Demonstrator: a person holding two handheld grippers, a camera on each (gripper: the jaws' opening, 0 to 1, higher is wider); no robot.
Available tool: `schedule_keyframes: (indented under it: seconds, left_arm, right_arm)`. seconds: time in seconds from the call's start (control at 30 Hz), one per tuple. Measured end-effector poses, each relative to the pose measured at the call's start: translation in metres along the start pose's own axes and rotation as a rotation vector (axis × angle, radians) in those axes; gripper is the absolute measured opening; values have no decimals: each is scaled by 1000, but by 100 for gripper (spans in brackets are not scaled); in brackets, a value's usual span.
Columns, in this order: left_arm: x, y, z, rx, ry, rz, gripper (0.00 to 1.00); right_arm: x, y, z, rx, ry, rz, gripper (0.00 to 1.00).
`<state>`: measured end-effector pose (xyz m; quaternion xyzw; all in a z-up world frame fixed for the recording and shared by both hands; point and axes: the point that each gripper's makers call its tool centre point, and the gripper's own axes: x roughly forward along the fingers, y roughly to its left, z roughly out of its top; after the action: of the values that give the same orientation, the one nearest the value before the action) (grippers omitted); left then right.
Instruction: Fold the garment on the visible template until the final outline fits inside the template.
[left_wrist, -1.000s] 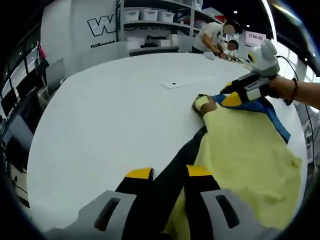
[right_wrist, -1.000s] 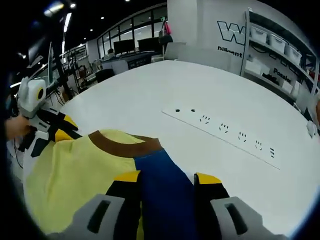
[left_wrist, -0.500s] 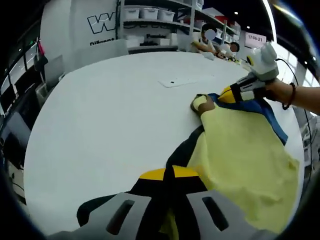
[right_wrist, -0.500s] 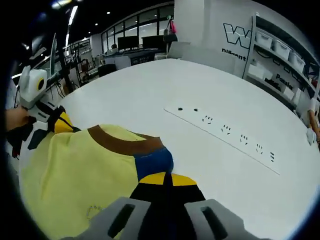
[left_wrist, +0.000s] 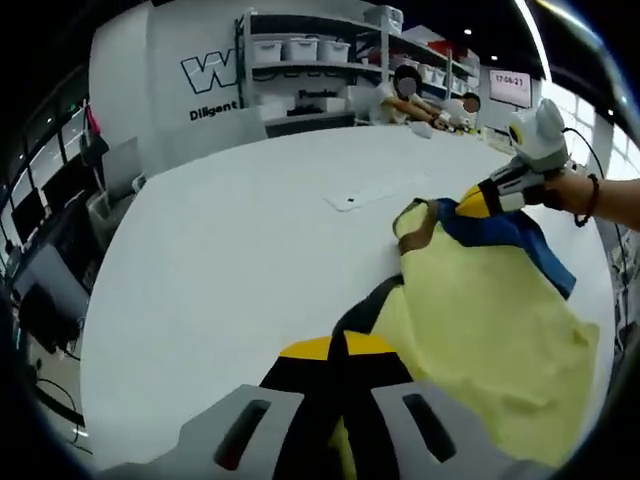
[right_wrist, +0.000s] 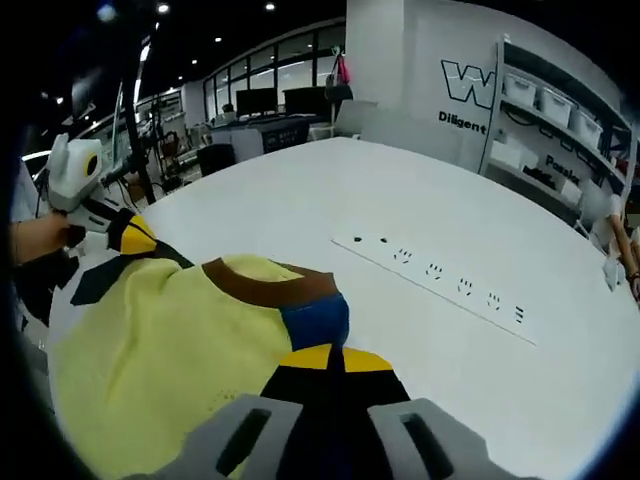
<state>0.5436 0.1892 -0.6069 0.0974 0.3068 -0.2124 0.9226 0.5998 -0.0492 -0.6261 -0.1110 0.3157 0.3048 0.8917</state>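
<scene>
Both hand-held grippers (left_wrist: 338, 347) (right_wrist: 335, 358) pinch shirt (left_wrist: 480, 300); pinched cloth hidden btwn jaws.

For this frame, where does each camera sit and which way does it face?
Left gripper view: rides the left gripper, looking along its shut fingers across the yellow garment with blue sleeve and brown collar toward the shelves; the right gripper and the person's hand enter from the right.
Right gripper view: rides the right gripper, shut on the blue sleeve, facing the long white strip with black marks; the left gripper shows at left.
Shared: the garment, the white round table, both grippers.
</scene>
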Motion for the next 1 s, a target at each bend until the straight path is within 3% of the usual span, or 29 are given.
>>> schedule_keyframes:
  seconds: [0.23, 0.4, 0.5, 0.7, 0.77, 1.0]
  left_arm:
    - [-34, -21, 8, 38, -74, -33, 6]
    - [-49, -40, 6, 49, -90, -71, 6]
    - [-47, -61, -9, 61, -47, -129, 6]
    - [-35, -86, -45, 31, 87, -206, 6]
    - [-30, -90, -57, 63, 120, -207, 6]
    - [-19, -97, -70, 94, 149, -206, 6]
  right_arm:
    - [-28, 9, -14, 27, -23, 4, 0]
    - [-40, 15, -28, 25, -9, 6, 0]
    - [-44, 20, -44, 55, 30, 15, 0]
    - [-44, 23, -65, 73, 97, 9, 0]
    - [-44, 24, -70, 71, 111, 10, 0]
    - [-40, 23, -81, 61, 142, 0, 0]
